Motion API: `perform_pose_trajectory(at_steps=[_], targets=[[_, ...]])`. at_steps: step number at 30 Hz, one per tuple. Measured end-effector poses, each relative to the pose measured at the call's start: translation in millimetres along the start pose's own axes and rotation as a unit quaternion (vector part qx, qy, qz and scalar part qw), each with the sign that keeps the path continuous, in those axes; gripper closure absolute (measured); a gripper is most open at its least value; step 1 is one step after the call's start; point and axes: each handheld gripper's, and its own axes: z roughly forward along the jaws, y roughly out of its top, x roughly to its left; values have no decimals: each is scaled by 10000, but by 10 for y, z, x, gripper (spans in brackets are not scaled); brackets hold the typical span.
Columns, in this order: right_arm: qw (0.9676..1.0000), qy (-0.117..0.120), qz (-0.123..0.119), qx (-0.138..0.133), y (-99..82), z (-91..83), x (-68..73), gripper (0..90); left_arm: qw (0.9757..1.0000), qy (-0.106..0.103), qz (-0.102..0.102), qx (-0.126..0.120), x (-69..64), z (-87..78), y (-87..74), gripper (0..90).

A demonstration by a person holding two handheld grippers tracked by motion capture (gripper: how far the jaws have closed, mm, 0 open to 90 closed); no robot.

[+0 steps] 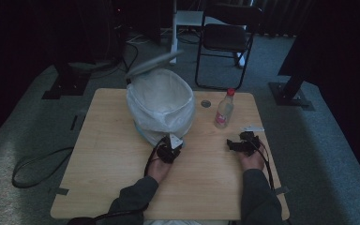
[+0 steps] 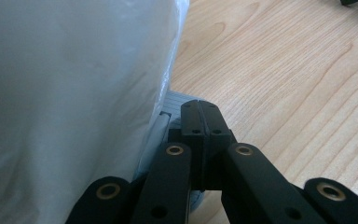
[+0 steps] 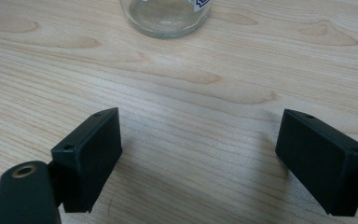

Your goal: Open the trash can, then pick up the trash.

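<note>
A white bin (image 1: 161, 101) lined with a plastic bag stands at the table's far middle, its grey lid (image 1: 152, 64) tilted up. My left gripper (image 1: 169, 149) sits at the bin's near base. In the left gripper view this gripper (image 2: 199, 106) is shut, jaws pressed together with nothing between them, tips over a grey pedal (image 2: 178, 100) beside the white bag (image 2: 70, 79). My right gripper (image 1: 242, 144) rests low over the table at the right. Its jaws stand wide open and empty in the right gripper view (image 3: 200, 123). A clear bottle (image 1: 224, 110) with a red cap stands upright beyond it, base (image 3: 168, 16) ahead of the jaws.
The wooden table (image 1: 108, 154) has bare wood to the left and front. A small round grey disc (image 1: 206, 103) lies between bin and bottle. A black folding chair (image 1: 225, 40) stands behind the table. A cable (image 1: 33, 166) loops on the floor at the left.
</note>
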Motion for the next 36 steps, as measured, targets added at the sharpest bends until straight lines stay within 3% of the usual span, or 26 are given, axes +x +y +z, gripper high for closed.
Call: perform_pose_trajectory(at_steps=[4,26,29,36], targets=[[10000,-1,-2,1,0,0,0,134,9999,-101,-114,21,33,0,-2,900],[10000,18,-12,-8,4,3,-6,143,9999,-103,-89,11,30,-1,-1,900],[9999,22,-6,135,32,-26,2,207,9999,-107,-95,10,31,-1,-1,900],[9996,12,-147,256,63,-38,4,211,9999,-94,-81,14,29,-1,0,900]])
